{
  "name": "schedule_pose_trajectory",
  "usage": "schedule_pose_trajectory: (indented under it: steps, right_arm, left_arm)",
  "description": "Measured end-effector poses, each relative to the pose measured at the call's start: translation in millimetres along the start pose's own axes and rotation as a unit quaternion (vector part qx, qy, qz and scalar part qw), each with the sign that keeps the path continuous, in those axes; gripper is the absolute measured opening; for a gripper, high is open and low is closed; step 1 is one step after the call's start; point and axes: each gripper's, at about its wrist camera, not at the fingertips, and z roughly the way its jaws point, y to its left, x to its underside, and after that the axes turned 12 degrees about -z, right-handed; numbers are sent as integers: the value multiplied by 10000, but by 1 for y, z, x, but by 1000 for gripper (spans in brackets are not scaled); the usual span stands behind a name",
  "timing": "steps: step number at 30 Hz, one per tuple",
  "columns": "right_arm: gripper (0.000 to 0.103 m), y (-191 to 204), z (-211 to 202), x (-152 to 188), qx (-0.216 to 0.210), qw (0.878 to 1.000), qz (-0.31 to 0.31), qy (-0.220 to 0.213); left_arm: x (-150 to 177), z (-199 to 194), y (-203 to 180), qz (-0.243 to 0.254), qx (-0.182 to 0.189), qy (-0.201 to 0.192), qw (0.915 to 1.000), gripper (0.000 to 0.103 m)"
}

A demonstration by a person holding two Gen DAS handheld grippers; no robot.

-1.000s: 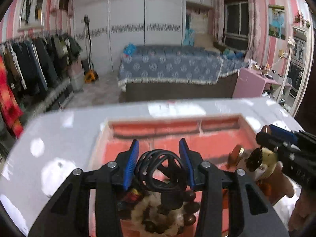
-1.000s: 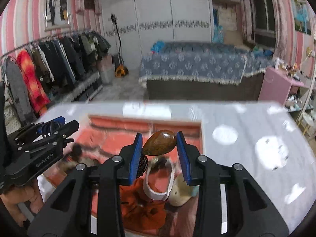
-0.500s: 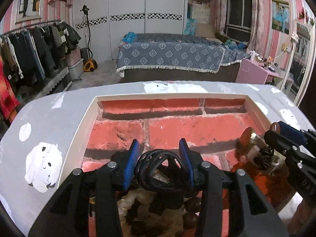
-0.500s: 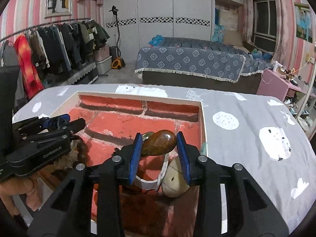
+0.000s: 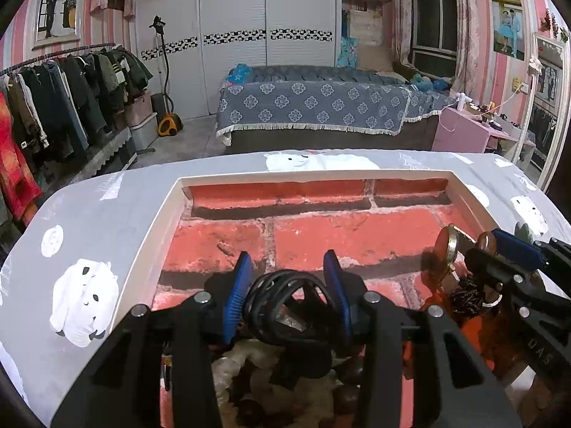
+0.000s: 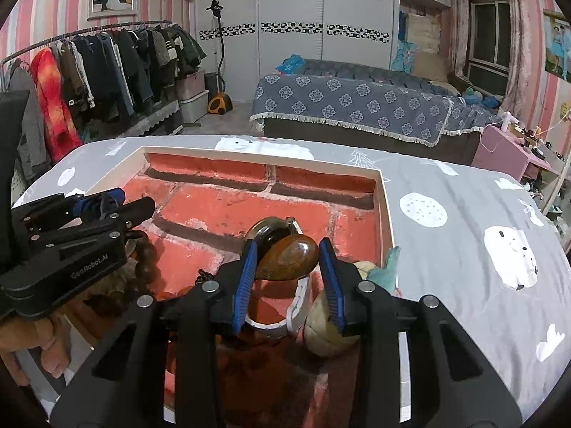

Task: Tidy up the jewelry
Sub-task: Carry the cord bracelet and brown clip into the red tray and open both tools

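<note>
Bedroom behind, grey bear-print worktop (image 5: pixel 82 214) in front, and the brick-lined tray (image 5: pixel 160 221) sits mid-worktop. Your left gripper (image 5: pixel 285 285) has its fingers clamped on a bundle of black hair ties (image 5: pixel 285 296), springy and light, so grip across the loops. Your right gripper (image 6: pixel 285 260) is pinched on a polished brown stone pendant (image 6: pixel 289 256), above the tray's near right corner. It looks slick and hard; hold its broad faces.
</note>
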Motion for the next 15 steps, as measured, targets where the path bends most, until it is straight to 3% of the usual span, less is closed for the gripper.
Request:
schedule_pose_trajectory:
  steps: [11,15]
  right_arm:
    - [37,2,2,1,40,10000,-30,12]
    - [46,2,0,1,54,10000,-10,-20]
  left_arm:
    - [4,1,2,-28,-4,35,10000,43]
    - [3,1,2,-34,7,36,10000,43]
